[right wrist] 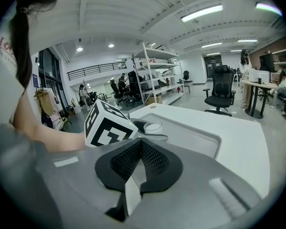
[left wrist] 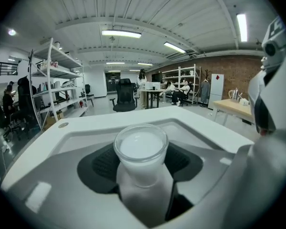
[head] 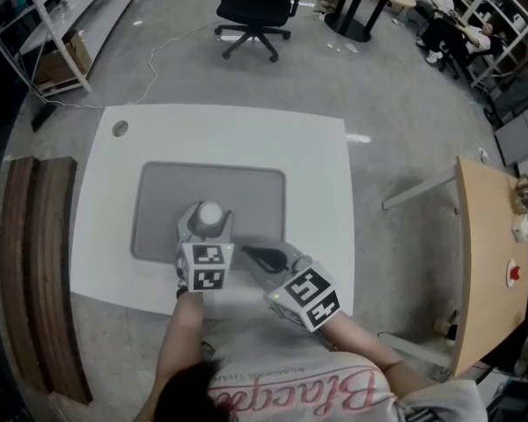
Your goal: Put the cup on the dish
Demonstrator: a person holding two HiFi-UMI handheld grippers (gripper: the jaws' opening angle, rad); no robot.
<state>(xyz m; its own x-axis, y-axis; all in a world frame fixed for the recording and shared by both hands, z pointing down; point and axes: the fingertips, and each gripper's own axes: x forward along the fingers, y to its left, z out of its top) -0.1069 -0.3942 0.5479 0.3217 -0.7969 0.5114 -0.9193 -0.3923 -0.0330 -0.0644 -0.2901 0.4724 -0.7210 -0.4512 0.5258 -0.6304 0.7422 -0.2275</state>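
Cup (head: 209, 214) seemingly on tray (head: 158, 202) atop table (head: 317, 174), chair (head: 255, 7) behind

Person in a white T-shirt (head: 246, 354) with pink script lettering (head: 290, 392) across the front; the left gripper (head: 208, 222) and right gripper (head: 249, 253) share smooth pale grey plastic shells; black ribbed pads (right wrist: 155, 159) line the jaws; each carries a white cube (head: 306, 299) printed with bold black square markers.
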